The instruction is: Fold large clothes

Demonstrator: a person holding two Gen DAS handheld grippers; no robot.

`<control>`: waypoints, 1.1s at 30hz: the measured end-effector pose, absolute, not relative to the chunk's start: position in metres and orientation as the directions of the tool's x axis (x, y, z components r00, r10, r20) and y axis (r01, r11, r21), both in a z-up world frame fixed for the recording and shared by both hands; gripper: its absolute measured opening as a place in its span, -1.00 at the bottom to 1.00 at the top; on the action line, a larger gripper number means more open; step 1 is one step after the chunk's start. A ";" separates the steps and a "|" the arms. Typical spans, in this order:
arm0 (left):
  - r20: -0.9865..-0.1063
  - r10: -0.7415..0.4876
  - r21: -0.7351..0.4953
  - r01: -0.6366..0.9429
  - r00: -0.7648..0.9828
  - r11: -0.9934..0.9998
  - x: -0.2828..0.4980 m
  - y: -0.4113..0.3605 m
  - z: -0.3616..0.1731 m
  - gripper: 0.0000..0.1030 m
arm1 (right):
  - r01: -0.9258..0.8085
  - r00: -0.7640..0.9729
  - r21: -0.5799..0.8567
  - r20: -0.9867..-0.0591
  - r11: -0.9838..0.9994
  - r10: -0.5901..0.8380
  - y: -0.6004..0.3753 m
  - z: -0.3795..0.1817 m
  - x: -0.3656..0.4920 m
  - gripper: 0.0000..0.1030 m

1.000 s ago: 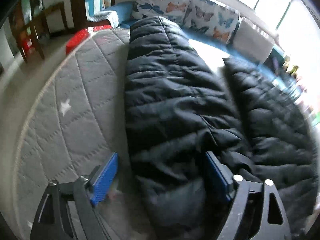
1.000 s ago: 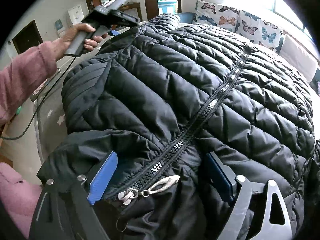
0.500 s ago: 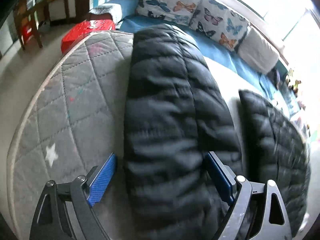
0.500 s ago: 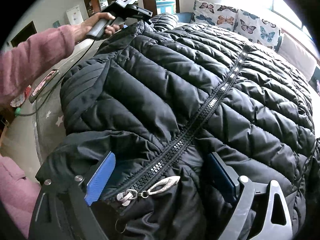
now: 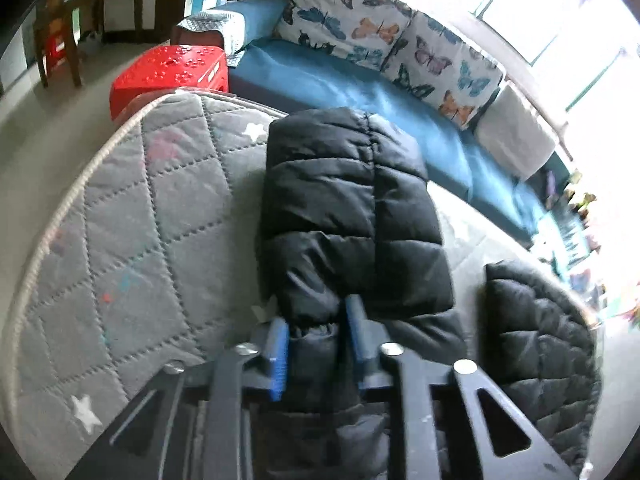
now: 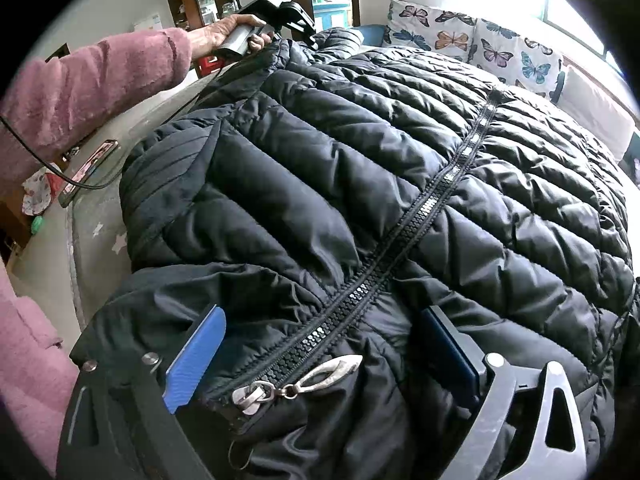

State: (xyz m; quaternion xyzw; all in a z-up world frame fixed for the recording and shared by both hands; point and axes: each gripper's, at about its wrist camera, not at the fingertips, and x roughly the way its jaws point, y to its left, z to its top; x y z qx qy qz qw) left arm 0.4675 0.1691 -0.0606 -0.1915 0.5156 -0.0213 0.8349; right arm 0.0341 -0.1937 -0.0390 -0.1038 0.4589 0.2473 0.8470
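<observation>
Black puffer jacket (image 6: 400,184) lies spread on a grey quilted mattress (image 5: 132,240), zipped front up, its zipper (image 6: 400,256) running from the collar near the right gripper (image 6: 320,356) away toward the far hem. The right gripper's jaws stand wide apart over the collar, one blue pad on each side of the zipper and its silver pull (image 6: 304,382); the fabric bulges up between them, but the pads do not seem to press on it. In the left wrist view the jacket's sleeve (image 5: 352,216) stretches away across the mattress toward the blue sofa (image 5: 360,96). The left gripper (image 5: 316,352) has its jaws almost together on a fold of that sleeve, having just been closing, and the blue pads pinch the dark cloth between them. To the right of the sleeve a bare strip of mattress shows, then the edge of the jacket's body. From the right wrist view, the person's left hand (image 6: 224,36), in a pink sleeve (image 6: 92,84), holds that gripper at the far left side of the jacket. A phone (image 6: 86,172) lies on the mattress just beside the jacket's near shoulder. Butterfly cushions (image 5: 384,36) line the sofa back, and a red stool (image 5: 168,74) stands beyond the mattress corner.
</observation>
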 end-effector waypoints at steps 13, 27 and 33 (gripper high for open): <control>-0.593 -0.273 -0.384 0.032 0.757 0.923 0.370 0.157 0.123 -0.83 | -0.494 0.468 0.022 -0.836 0.869 0.287 -0.188 -0.036 0.035 1.00; -0.451 -0.482 -0.164 0.461 0.751 0.872 0.138 -0.045 0.211 -0.83 | -0.284 0.639 0.128 -0.714 0.950 0.287 -0.251 0.010 0.016 1.00; -0.563 -0.573 -0.122 0.626 0.595 0.770 0.066 -0.156 0.132 -0.83 | -0.158 0.666 0.199 -0.702 0.967 0.253 -0.293 0.004 0.006 1.00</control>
